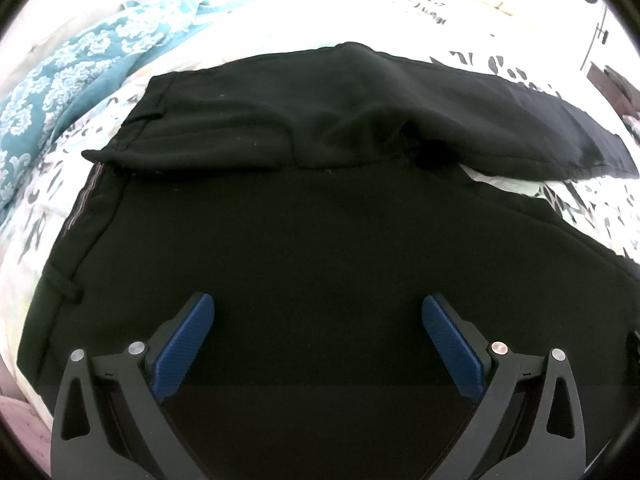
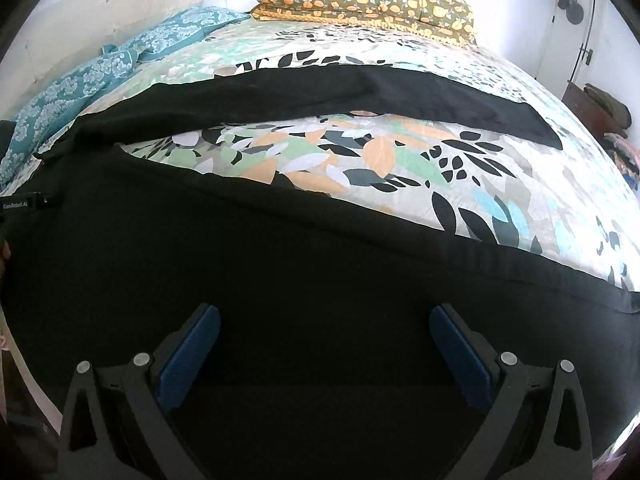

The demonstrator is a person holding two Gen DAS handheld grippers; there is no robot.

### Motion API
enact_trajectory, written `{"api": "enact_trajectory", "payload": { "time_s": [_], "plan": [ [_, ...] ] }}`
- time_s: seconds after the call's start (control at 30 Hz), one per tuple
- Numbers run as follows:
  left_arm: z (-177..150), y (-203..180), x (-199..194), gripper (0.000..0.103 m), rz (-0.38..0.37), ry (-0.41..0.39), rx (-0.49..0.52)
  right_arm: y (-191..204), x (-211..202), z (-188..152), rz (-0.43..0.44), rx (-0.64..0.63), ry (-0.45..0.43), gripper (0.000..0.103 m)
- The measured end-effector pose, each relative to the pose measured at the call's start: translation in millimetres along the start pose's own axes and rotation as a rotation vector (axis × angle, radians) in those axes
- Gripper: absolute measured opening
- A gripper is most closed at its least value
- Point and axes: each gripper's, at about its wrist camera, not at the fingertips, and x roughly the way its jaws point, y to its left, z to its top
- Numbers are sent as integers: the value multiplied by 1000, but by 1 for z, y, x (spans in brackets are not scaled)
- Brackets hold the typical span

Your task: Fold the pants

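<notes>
Black pants lie spread on the bed, waistband to the left, two legs running right and splayed apart. In the right wrist view the near leg fills the foreground and the far leg crosses behind a strip of bedspread. My left gripper is open just above the pants' seat area, blue pads wide apart, nothing between them. My right gripper is open above the near leg, empty. The left device's edge shows at that view's left.
The bed has a leaf-patterned bedspread. A teal patterned pillow lies at the left, a folded orange-flowered quilt at the far edge. A dark stand with clothes is beyond the bed at right.
</notes>
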Motion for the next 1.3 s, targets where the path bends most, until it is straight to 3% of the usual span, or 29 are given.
{"api": "enact_trajectory", "payload": {
  "time_s": [0.97,1.17,1.23,1.3],
  "plan": [
    [-1,-1,-1,103,4,-16,3,-2,-1,0,6,18,-9,103],
    [16,9,-18,102,-43,51,-24,-1,-11,13,-25,5,82,103],
    [31,21,-40,102,-98,-47,-79,-8,-23,15,-23,29,44,103],
    [53,30,-49,102,-99,-105,-122,-23,-32,21,-13,68,22,103]
  ]
}}
